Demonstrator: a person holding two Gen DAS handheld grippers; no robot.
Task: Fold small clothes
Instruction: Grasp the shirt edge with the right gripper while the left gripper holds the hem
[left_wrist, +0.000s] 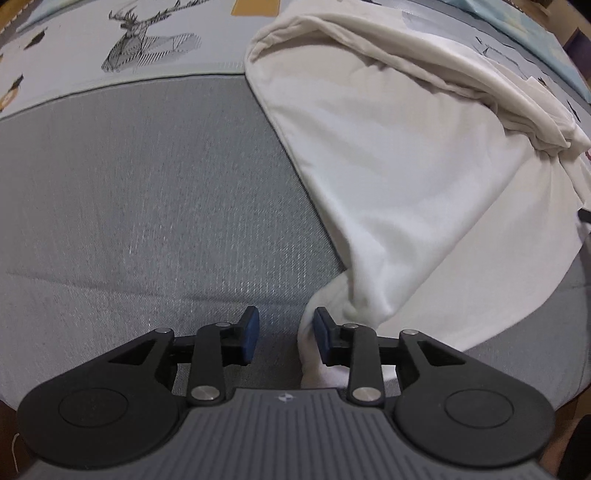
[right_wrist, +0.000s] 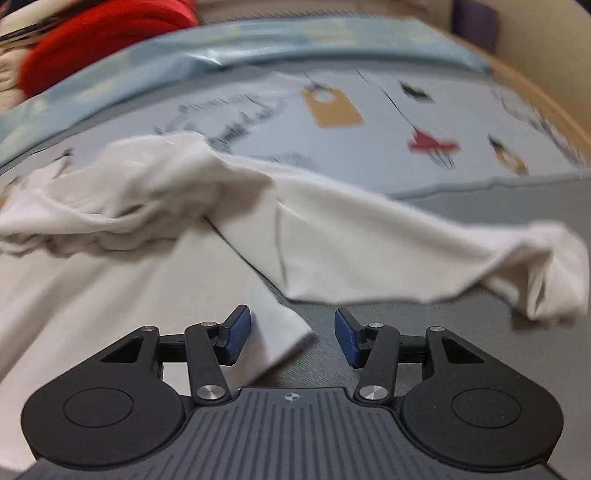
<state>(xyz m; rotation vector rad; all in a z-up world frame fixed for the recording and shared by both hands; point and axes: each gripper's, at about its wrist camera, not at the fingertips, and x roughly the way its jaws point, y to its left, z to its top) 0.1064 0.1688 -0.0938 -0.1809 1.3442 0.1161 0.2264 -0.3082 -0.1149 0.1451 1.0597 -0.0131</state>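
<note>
Between left claw (left_wrist: 284, 334) pads: garment (left_wrist: 399, 177).

grey woven bedspread (left_wrist: 147, 206), deer-print sheet (left_wrist: 122, 48), wooden frame (right_wrist: 535, 92).

Both tongs, left (left_wrist: 284, 334) and right (right_wrist: 292, 334), same build: black linkage arms, silver pivot screws, blue ribbed pads (left_wrist: 250, 332), grey ribbed body with small crosshair mark, round black side discs.

Soft, even indoor light, no glare. The left wrist view is sharp, with faint shadows in the folds of the white garment (left_wrist: 399, 177). The right wrist view is smeared by motion blur. Fisheye bending curves both pictures' edges.
</note>
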